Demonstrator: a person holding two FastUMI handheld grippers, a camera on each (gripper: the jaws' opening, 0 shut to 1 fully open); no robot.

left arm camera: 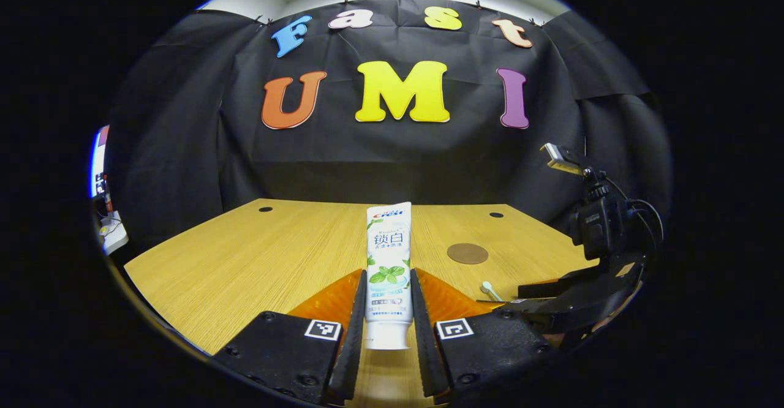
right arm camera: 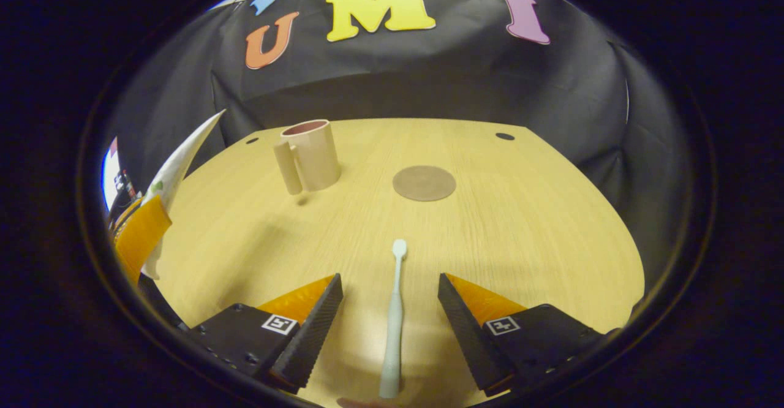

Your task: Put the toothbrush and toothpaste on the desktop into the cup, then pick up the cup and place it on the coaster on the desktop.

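Left gripper point(left arm camera: 388, 328): clenched on the tube, a finger pressing each flank near the cap end.
Tube point(left arm camera: 388, 267): toothpaste, white with green leaf print; long axis straight ahead along the fingers, crimped end farthest, cap end nearest; seen from the right gripper view point(right arm camera: 177, 169) tilted up clear of the desk at far left.
Cup point(right arm camera: 312, 154): pale pink, upright, handle toward the right gripper; ahead and left of the right gripper, on bare desk point(right arm camera: 520, 230), well apart from the coaster; inside hidden from here, nothing sticking up above the rim.
Brush point(right arm camera: 395, 310): slim, pale toothbrush flat on the desk, between the right gripper's fingers but touched by neither; long axis nearly along the fingers, head away, handle end nearest.
Coaster point(right arm camera: 424, 182): brown disc, nothing on it; ahead of the brush head, right of the cup; in the left gripper view point(left arm camera: 467, 253) ahead and right of the tube.
Right gripper point(right arm camera: 390, 316): released, jaws wide, straddling the brush handle; seen from the left gripper view point(left arm camera: 582, 298) low at right.
Nearer hand: right for the brush, left already carrying the tube.
Judged hinge: cup lies ahead-left of both; tube would need its long axis turned upright over the rim, likely cap down.
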